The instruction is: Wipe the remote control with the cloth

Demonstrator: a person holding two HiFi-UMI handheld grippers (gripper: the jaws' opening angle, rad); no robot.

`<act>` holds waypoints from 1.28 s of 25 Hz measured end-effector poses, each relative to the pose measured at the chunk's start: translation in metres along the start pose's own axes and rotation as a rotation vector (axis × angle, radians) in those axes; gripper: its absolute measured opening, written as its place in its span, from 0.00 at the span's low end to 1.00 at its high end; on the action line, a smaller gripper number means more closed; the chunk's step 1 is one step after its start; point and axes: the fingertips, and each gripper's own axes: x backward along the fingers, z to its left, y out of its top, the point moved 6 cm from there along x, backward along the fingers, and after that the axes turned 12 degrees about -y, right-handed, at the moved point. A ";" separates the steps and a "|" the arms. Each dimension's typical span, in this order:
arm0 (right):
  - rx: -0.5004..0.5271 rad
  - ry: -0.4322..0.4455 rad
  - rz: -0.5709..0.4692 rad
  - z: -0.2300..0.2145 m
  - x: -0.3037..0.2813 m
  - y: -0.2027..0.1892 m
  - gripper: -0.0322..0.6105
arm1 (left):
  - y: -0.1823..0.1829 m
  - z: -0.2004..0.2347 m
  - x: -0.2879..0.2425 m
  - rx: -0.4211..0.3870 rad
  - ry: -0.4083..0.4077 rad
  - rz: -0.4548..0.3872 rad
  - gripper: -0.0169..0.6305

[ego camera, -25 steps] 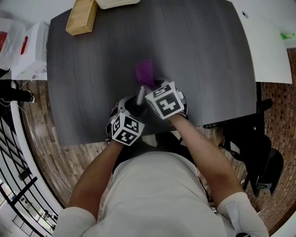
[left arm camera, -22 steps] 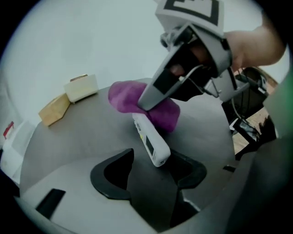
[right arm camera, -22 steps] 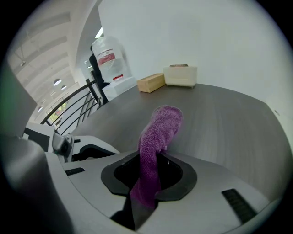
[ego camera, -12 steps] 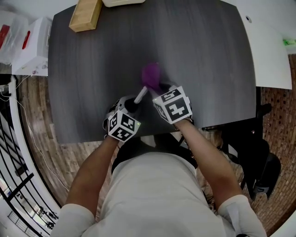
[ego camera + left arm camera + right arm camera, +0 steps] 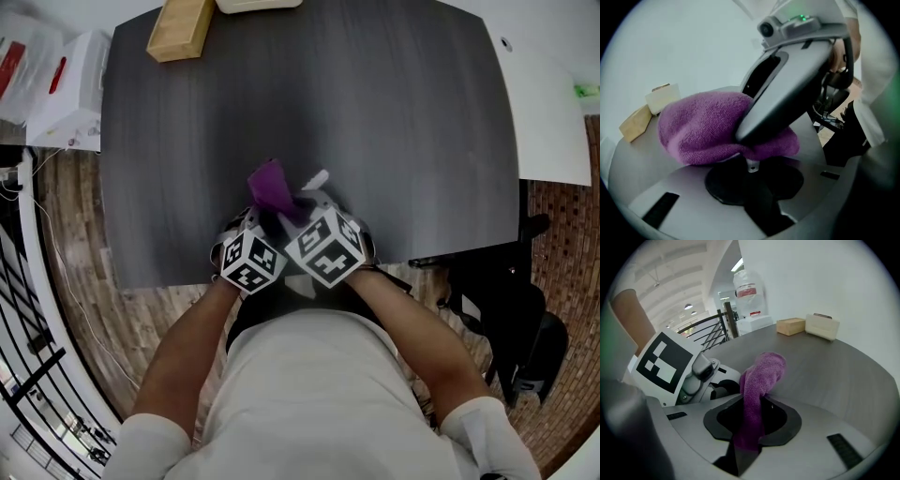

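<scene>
— How do things stand at your end?

— Nearest me, at six o'clock by the front edge of the table [image 5: 403, 122], both tongs sit almost touching. My left gripper [image 5: 751, 174] has just been closing. Its jaws are now pinched on a slim dark thing that I take to be the remote control [image 5: 315, 177], whose pale tip pokes out toward one o'clock. My right gripper [image 5: 752, 417] is clamped on the purple cloth [image 5: 764, 369], which stands up out of its jaws and drapes over the remote.

— What worries you?

— The hold on the remote looks narrow and near one end. If I drag the cloth hard, I'd expect the remote to twist or slide out, and this close to the edge it could drop to the floor [image 5: 84, 281]. The cloth hides most of the remote, so I might rub one patch and miss the rest. The tongs could also knock together.

— Anything farther out?

— Only a wooden block [image 5: 180, 28] at eleven o'clock, well apart.
</scene>
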 end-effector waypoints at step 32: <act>-0.157 -0.219 0.083 -0.074 0.006 -0.041 0.19 | -0.006 0.025 0.013 0.549 -0.429 -0.126 0.17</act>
